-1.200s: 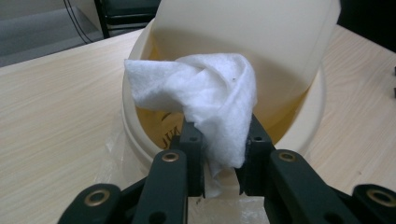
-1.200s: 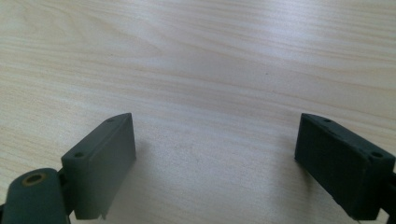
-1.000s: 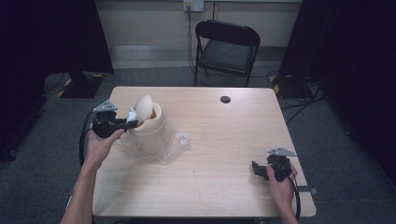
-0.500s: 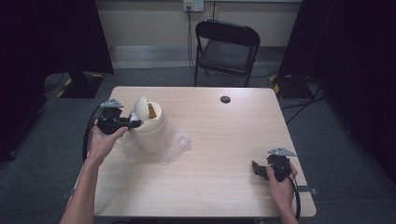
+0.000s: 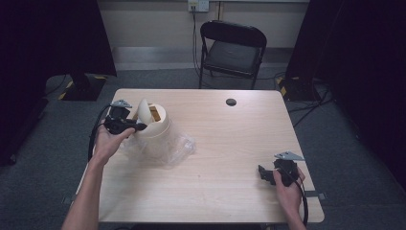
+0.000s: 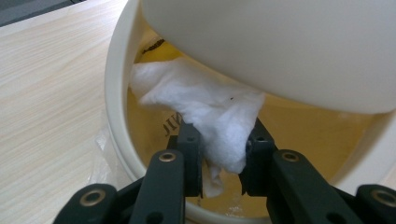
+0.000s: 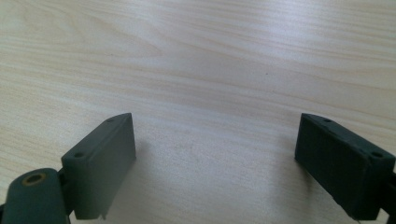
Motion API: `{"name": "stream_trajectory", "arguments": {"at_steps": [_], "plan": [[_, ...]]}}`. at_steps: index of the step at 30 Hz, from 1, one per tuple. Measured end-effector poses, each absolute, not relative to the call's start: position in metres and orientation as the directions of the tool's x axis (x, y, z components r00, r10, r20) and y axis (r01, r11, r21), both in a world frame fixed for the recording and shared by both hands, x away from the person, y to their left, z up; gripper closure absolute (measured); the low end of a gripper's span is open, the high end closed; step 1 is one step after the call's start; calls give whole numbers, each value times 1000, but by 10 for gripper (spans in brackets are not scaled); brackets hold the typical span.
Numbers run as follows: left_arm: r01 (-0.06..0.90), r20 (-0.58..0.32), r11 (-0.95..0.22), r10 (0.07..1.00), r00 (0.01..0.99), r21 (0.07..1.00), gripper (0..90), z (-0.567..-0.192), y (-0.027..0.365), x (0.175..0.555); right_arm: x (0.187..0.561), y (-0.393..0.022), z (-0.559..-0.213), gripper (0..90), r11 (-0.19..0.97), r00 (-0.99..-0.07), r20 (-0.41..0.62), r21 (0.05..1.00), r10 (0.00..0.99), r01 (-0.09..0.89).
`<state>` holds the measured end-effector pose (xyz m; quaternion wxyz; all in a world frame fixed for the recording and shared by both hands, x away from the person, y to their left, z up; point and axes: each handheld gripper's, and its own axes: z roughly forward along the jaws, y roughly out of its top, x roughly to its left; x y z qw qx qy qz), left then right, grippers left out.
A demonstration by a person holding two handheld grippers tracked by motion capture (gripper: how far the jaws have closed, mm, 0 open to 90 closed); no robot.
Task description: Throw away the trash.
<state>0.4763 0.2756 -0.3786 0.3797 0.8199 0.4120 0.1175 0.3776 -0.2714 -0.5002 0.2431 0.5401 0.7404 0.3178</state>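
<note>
We had the left gripper (image 6: 219,154) pinched on a crumpled white tissue (image 6: 205,107) at the mouth of the cream bin (image 5: 155,125) — featherlight, limp, tear-prone, best gripped by its bunched middle — while the right gripper (image 7: 215,163) rested wide, holding nothing.

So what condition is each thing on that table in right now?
Left gripper: jaws shut on the white tissue, at the bin's mouth.
Right gripper: jaws open, nothing between them, low over the table.
Bin: upright, flap lid tipped open.
Clear plastic wrap: crumpled at the bin's base.
</note>
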Motion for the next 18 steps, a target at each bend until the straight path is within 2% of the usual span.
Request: {"name": "stream_trajectory", "arguments": {"at_steps": [2, 5, 8, 18], "plan": [[587, -114, -383, 763, 637, 713, 728, -378, 276, 477, 378, -271, -500, 114, 215, -298, -16, 733, 954, 645], [581, -40, -458, 762, 646, 672, 674, -375, 267, 477, 378, -271, -500, 114, 214, -298, -16, 733, 954, 645], [587, -36, -463, 764, 644, 664, 573, -374, 265, 478, 378, -271, -500, 114, 215, -298, -17, 733, 954, 645], [579, -40, -452, 765, 643, 679, 408, -368, 266, 475, 378, -271, -500, 114, 214, -298, -16, 733, 954, 645]]}}
